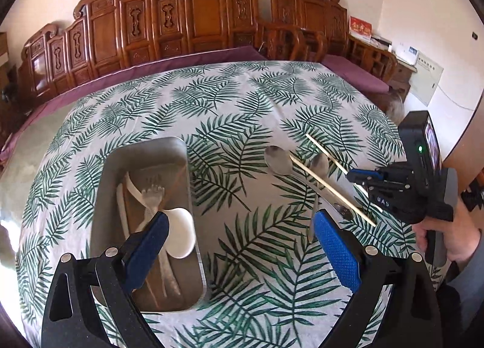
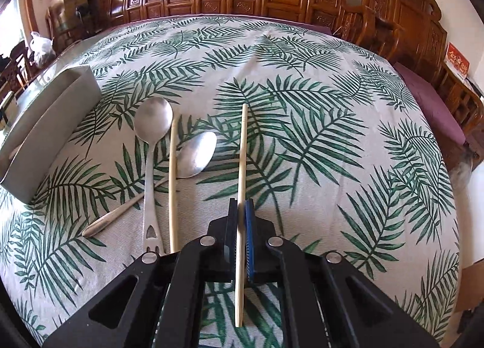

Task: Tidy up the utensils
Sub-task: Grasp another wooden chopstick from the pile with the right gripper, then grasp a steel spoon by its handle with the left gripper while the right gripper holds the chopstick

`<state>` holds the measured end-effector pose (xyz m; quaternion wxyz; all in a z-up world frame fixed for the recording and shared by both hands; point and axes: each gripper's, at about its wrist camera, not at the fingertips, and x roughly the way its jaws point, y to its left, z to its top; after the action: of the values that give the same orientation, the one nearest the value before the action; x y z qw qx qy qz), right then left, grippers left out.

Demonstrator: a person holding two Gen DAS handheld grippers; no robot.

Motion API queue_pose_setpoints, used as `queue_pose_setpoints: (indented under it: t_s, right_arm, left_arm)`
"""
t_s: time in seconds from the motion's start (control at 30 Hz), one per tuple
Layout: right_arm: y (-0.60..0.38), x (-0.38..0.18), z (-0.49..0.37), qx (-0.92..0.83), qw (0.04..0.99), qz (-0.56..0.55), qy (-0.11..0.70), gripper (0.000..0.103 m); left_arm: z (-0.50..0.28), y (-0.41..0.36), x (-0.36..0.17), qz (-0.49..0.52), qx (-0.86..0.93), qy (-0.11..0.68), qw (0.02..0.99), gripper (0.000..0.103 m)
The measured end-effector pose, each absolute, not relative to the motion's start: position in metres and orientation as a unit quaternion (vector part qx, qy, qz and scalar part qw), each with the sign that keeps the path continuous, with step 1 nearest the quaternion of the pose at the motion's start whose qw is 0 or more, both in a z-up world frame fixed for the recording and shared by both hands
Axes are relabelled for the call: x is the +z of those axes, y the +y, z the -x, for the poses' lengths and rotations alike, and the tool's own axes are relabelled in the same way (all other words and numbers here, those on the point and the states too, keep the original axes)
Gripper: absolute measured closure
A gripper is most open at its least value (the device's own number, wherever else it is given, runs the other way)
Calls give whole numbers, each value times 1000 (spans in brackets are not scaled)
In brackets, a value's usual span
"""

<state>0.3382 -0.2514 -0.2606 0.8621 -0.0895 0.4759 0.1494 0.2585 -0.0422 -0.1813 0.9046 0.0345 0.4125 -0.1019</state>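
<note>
Right gripper [image 2: 241, 206]: blue-padded jaws clamped on a pale wooden chopstick [image 2: 242, 148] that runs straight ahead over the leaf-print tablecloth [image 2: 332, 142]. Just left of it, the second pale chopstick [image 2: 172, 184] lies across two crossed grey metal spoons [image 2: 152, 124], and farther left stands the rectangular steel tray [image 2: 45, 124]. Left gripper [image 1: 239, 236]: jaws wide, nothing between them, its left finger over the tray's near end, where a white ceramic spoon [image 1: 181, 233] and a metal fork [image 1: 152, 196] lie inside.
</note>
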Motion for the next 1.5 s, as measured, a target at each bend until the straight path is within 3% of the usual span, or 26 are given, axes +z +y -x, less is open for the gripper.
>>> queue_pose_setpoints:
  t_s: [0.37, 0.83, 0.97, 1.07, 1.13, 1.2, 1.27, 1.5]
  right_arm:
    - [-280, -245, -340, 158, 875, 33, 457, 97]
    - [-286, -238, -343, 169, 877, 4, 449, 97]
    - [-286, -237, -343, 171, 878, 1, 448, 97]
    - [-286, -237, -342, 171, 877, 1, 449, 97]
    - [-286, -237, -342, 171, 877, 1, 449, 97]
    - [-286, -237, -342, 172, 877, -1, 448, 97]
    - [-285, -237, -342, 171, 877, -1, 449, 97]
    - [-283, -237, -342, 174, 877, 0, 448, 97]
  left_arm:
    - [-290, -98, -208, -48, -111, 443, 888, 12]
    - [-348, -135, -252, -40, -89, 498, 862, 44]
    - [-355, -139, -259, -47, -79, 508, 856, 57]
    - [-356, -141, -260, -51, -78, 506, 857, 59]
    - [-355, -142, -259, -54, -83, 506, 857, 67]
    - [-353, -142, -258, -59, -85, 505, 857, 85]
    - [-353, -140, -259, -66, -80, 512, 853, 94]
    - [-354, -123, -258, -33, -79, 521, 849, 94]
